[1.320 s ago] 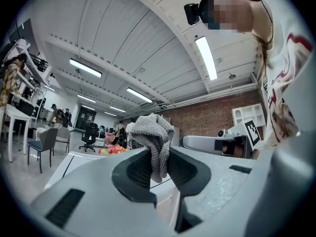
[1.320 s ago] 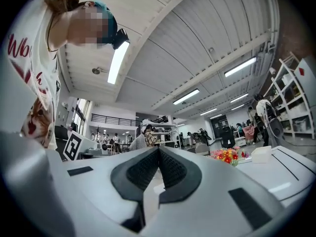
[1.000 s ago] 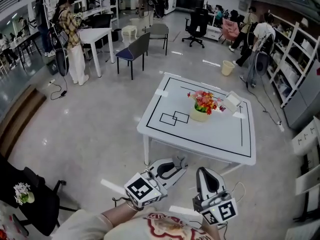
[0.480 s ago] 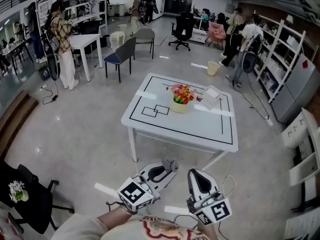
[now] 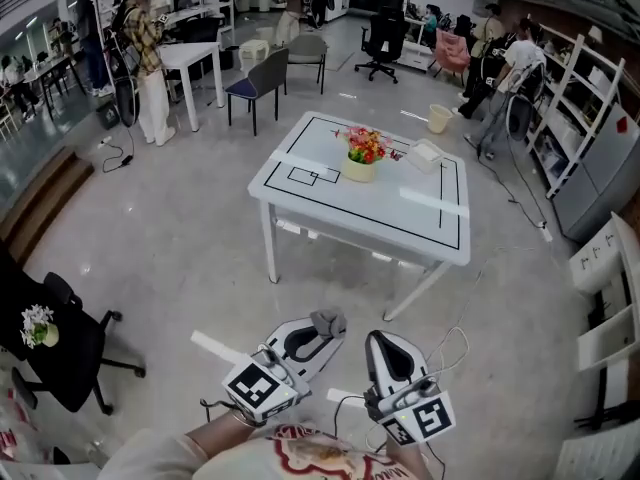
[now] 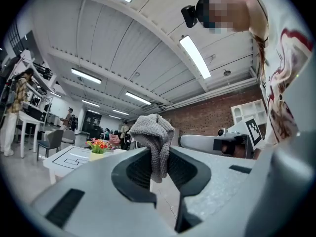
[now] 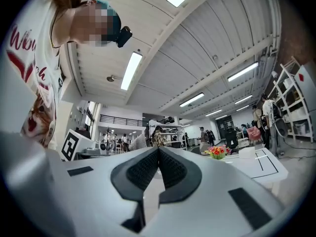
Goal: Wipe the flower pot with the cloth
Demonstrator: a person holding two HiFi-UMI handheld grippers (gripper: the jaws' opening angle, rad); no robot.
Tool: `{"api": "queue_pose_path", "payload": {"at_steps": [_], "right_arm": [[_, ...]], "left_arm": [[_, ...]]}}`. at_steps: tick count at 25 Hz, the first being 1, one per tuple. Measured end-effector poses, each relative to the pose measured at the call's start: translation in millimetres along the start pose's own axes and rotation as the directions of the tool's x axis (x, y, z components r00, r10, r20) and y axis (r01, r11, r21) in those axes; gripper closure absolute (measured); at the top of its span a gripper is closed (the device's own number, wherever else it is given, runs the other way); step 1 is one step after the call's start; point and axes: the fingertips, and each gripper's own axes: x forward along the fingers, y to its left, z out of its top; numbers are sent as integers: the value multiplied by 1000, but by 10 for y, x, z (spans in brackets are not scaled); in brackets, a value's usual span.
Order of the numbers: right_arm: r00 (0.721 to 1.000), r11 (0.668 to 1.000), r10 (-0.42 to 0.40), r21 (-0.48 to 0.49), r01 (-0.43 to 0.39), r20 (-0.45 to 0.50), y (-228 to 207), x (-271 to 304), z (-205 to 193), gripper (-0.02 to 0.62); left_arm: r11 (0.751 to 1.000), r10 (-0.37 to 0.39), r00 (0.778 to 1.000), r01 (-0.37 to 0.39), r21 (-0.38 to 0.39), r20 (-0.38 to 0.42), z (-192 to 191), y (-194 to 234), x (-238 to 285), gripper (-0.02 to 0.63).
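Cloth [image 6: 153, 135] — grey, knitted, nubbly, bunched into a soft lump — is pinched in the left gripper [image 6: 159, 168]. Its ribbed black pads are closed on the fabric, w/ most of the cloth sticking up above the tips. Right gripper [image 7: 158, 156]: same ribbed black pads, pressed together w/ nothing btwn them. Both grippers have smooth white plastic shells, and each carries 1 cube w/ black-and-white square markers.

Flower pot [image 5: 360, 169] — 1, round, pale cream, holding a bunch of red, pink and yellow flowers [image 5: 367, 144] — stands on the white square table [image 5: 400, 223], well apart from both grippers. The table top is glossy and marked w/ thin black lines: 1 big outline and 2 small overlapping rectangles just beside the pot. 1 flat white box [image 5: 425, 154] lies near the pot, toward the table's far edge. The floor [image 5: 180, 248] is polished grey w/ a slight sheen.
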Motion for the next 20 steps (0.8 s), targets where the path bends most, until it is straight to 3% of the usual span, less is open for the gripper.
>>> {"api": "queue_pose_path", "payload": {"at_steps": [6,13,20], "right_arm": [[1000,1000,10,-3,-10,5,191,-171,72,597],[999,999,-36,-29,36,7,366,-166,99,597],[999,994,-52,-95,53,5,612,-48,121,597]], "left_arm": [[1000,14,1000,-14,-17,-6,1,-190,-183,554],[999,-53,999,53,-7,-10,83,-244,-287,554],[997,-71,997,71,14,13,221,-110,-424,554]]}}
